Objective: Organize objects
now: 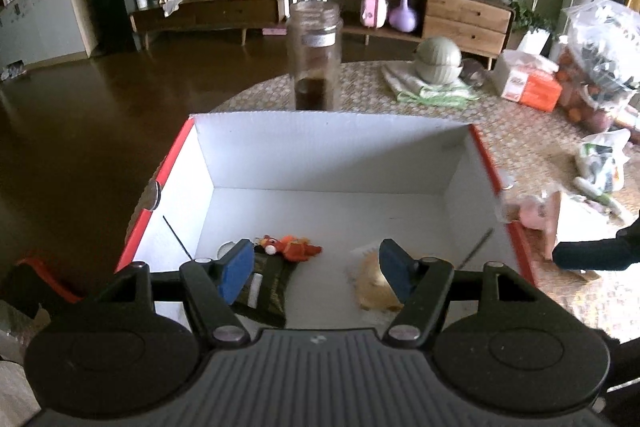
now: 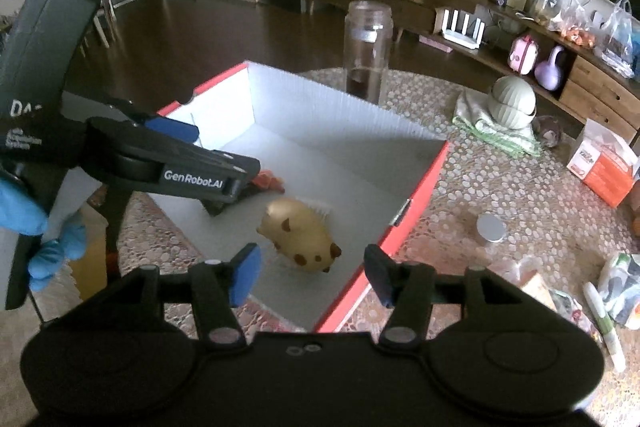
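My left gripper stands open with nothing between its blue pads, above the near end of the box. My right gripper is open too and holds nothing; it hangs over the near red edge of this box. Inside, on the white floor, I see a tan spotted plush toy lying on a white brush-like thing, and beside it a dark packet with a small orange toy at its far end. Behind the box stands a glass jar without lid. A round metal lid lies on the table, right of the box. A blue-gloved hand holds the left gripper.
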`<action>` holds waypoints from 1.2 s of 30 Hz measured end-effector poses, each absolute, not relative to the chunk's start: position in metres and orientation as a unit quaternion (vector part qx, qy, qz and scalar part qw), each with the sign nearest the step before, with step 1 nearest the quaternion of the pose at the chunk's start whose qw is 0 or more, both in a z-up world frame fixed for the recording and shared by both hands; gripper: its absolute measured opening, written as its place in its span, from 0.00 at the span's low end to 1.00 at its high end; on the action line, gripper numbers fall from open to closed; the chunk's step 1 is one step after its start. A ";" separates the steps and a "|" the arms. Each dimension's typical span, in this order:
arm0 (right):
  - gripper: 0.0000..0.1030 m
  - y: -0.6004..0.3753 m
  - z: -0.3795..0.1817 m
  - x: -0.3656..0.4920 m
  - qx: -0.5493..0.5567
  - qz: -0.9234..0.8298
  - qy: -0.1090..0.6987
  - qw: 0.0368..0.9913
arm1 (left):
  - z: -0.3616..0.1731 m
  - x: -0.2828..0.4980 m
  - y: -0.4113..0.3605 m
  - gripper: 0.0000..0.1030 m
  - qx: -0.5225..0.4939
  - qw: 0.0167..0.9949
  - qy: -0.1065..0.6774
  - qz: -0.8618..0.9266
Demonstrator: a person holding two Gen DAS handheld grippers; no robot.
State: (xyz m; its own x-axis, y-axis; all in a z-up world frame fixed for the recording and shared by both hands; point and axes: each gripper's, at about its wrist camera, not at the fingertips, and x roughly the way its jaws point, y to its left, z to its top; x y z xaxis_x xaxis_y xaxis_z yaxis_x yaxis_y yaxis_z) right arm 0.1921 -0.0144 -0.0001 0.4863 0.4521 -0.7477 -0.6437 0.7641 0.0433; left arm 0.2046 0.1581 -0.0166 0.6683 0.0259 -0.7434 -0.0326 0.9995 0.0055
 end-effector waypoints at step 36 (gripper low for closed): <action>0.75 -0.219 0.019 0.139 -0.065 0.268 0.357 0.893 | 0.002 0.124 0.013 0.83 -0.020 0.923 0.379 -0.069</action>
